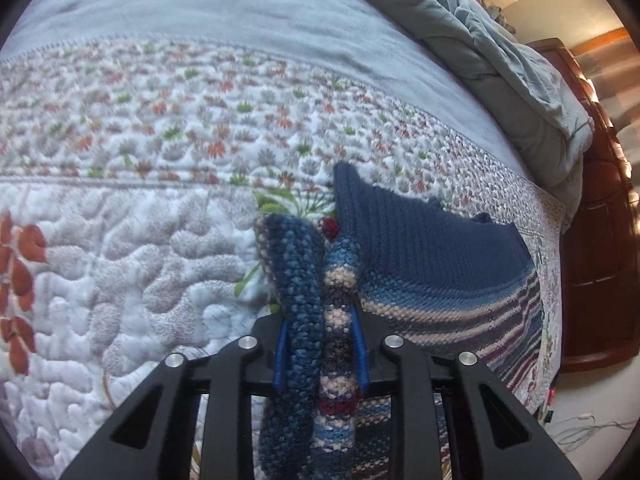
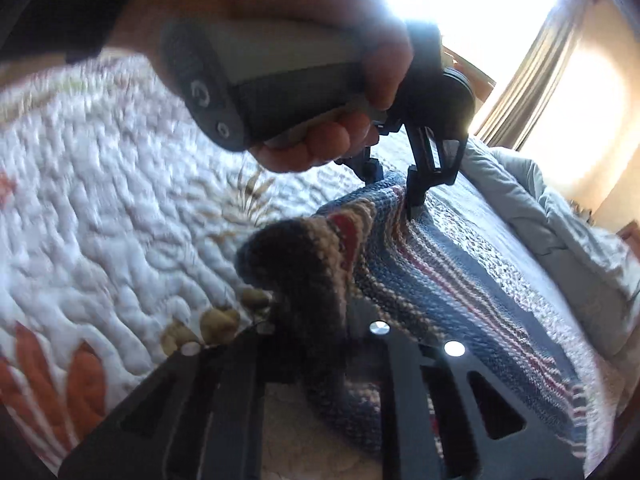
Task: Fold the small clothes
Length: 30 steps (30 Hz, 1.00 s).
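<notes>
A small knitted sweater, dark blue with cream and maroon stripes, lies on the floral quilt. In the left wrist view my left gripper is shut on a bunched edge of the knit, which stands up between the blue pads. In the right wrist view my right gripper is shut on another bunched corner of the sweater; the cloth hides its fingertips. Beyond it a person's hand holds the left gripper, whose tips pinch the sweater's far edge.
A crumpled grey duvet is piled at the far side of the bed. A dark wooden bed frame runs along the right edge, with cables on the floor. A bright window with a curtain glares.
</notes>
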Motion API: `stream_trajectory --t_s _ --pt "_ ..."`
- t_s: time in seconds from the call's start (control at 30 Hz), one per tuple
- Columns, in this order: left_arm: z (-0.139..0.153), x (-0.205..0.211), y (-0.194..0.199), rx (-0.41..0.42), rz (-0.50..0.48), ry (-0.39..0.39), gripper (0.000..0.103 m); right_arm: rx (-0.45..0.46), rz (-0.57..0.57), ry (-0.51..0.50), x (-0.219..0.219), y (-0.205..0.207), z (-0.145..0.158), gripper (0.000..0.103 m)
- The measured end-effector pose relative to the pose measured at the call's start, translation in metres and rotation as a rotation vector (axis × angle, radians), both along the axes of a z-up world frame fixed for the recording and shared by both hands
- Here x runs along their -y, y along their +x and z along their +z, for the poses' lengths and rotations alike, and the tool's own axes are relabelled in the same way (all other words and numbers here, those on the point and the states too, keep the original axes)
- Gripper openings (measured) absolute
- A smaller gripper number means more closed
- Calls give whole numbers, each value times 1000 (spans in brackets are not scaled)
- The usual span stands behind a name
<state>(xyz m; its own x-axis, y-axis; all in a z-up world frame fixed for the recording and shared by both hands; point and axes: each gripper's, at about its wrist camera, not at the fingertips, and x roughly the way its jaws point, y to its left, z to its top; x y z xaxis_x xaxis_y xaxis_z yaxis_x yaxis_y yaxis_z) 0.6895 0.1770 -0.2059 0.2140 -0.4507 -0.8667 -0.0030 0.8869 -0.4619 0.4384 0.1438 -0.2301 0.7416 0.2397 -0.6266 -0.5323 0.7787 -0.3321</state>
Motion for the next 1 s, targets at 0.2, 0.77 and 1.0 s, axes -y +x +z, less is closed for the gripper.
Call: stream_trajectory --t_s 0.2,0.77,1.0 --pt "46 25 0 17 15 88 25 -53 -15 169 42 3 51 11" --pt "145 142 -2 132 20 251 25 -249 -272 786 217 2 118 11" --pt "146 192 1 137 -26 300 25 -251 -302 813 249 -7 116 10"
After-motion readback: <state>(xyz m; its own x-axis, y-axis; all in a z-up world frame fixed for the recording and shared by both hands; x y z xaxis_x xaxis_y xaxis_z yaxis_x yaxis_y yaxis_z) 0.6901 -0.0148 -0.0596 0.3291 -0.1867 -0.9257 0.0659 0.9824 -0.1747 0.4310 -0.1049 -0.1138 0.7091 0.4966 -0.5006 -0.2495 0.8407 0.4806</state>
